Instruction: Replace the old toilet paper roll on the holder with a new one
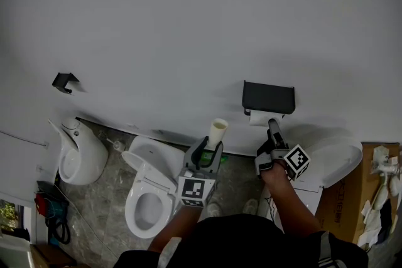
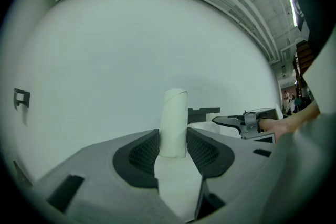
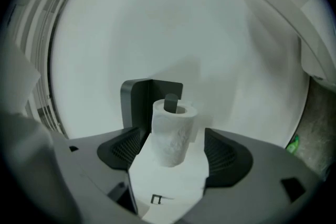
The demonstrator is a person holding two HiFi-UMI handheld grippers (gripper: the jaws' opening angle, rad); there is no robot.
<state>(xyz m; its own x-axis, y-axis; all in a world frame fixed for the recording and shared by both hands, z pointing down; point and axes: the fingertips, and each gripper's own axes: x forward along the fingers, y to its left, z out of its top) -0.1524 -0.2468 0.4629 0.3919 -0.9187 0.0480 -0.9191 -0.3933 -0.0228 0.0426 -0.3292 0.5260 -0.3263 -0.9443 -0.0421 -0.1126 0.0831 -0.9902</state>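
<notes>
Left tongs (image 2: 172, 136) clamp the pale cardboard tube of the spent roll (image 2: 174, 118), upright and well clear of the wall. Right tongs (image 3: 173, 135) stand wide apart around the fresh white paper roll (image 3: 173, 139), and we see a gap at each pad. That roll sits threaded on the dark peg (image 3: 170, 103) of the black wall-mounted holder (image 3: 137, 99). We judge the swap nearly done: the old core is off and the new roll is on. Left to do: backing that pair away and discarding the tube.

I'm in a washroom: a toilet (image 1: 151, 166), a urinal (image 1: 78, 157) and a paper holder (image 1: 269, 97) line the white wall (image 1: 188, 22).
</notes>
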